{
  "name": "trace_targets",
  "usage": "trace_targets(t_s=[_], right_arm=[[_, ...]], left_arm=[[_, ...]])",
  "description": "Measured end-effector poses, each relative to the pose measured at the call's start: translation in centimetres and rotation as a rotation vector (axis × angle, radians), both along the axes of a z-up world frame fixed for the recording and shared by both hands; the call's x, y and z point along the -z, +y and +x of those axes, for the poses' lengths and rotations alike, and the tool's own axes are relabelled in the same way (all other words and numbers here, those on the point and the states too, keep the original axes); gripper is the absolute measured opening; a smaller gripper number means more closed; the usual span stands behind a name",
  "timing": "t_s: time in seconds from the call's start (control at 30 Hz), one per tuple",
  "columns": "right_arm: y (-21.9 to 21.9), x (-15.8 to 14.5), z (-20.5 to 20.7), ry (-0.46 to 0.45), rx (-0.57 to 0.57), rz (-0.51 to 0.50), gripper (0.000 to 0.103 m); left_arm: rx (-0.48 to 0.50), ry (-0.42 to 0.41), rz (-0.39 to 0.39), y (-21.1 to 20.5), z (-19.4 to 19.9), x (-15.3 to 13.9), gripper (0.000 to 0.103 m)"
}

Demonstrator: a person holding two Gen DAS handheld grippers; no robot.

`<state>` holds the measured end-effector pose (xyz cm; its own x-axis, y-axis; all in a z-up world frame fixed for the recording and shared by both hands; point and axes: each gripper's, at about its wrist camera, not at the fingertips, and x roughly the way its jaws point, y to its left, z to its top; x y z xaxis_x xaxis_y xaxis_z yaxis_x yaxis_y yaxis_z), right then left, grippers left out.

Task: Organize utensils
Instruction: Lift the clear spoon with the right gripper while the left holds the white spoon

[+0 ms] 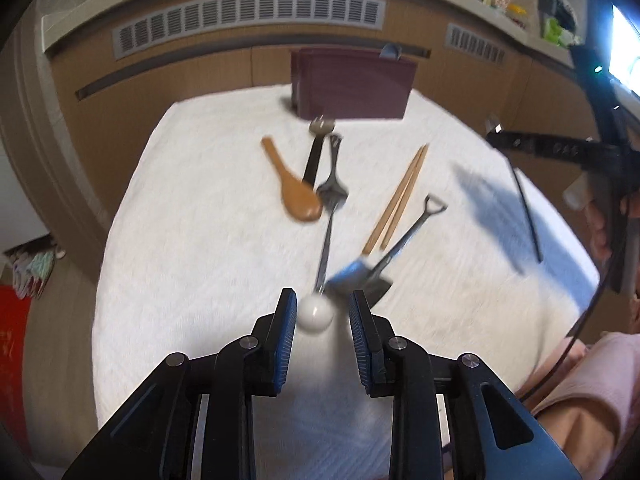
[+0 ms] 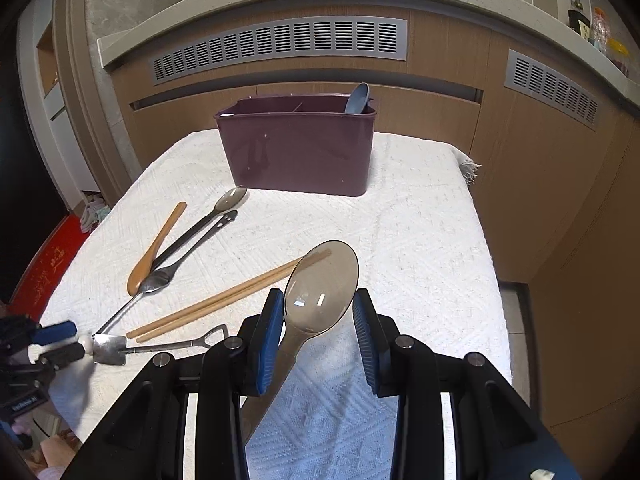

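My left gripper (image 1: 323, 322) is low over the white cloth, open, with the white ball end (image 1: 316, 314) of a thin metal utensil between its fingers; a gap shows on the ball's right side. A shovel-shaped spoon (image 1: 396, 248) and wooden chopsticks (image 1: 400, 200) lie just beyond. My right gripper (image 2: 316, 320) is shut on a translucent grey spoon (image 2: 324, 280), held above the cloth with its bowl between the pads. The maroon caddy (image 2: 296, 152) stands at the far edge with a blue-grey spoon (image 2: 358, 98) in it. The left gripper (image 2: 74, 340) appears at the right view's left edge.
A wooden spoon (image 2: 156, 248), a black-handled spoon (image 2: 200, 226) and a metal spoon (image 2: 160, 278) lie crossed left of centre. A wooden cabinet with vent grilles (image 2: 280, 46) rises behind the table (image 2: 420, 220). A person's sleeve (image 1: 580, 380) is at the near right.
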<state>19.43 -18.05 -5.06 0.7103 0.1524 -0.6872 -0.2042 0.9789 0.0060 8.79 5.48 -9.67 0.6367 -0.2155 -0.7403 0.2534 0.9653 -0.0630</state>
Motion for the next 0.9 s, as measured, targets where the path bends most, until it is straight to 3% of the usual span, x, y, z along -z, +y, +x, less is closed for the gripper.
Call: trace_targets(t_s=[0.1, 0.43, 0.9], right_arm=[[0.0, 0.1, -0.1, 0.004, 0.002, 0.001, 0.032], [0.2, -0.2, -0.5, -0.01, -0.004, -0.009, 0.032], [0.5, -2.8, -1.8, -0.112, -0.026, -0.016, 0.029]], left_arm=[[-0.042, 0.048, -0.02, 0.5, 0.6, 1.0, 0.029], [-0.061, 0.013, -0.035, 0.3, 1.7, 0.4, 0.022], [-0.038, -0.171, 0.004, -0.4, 2.3, -5.6, 0.022]])
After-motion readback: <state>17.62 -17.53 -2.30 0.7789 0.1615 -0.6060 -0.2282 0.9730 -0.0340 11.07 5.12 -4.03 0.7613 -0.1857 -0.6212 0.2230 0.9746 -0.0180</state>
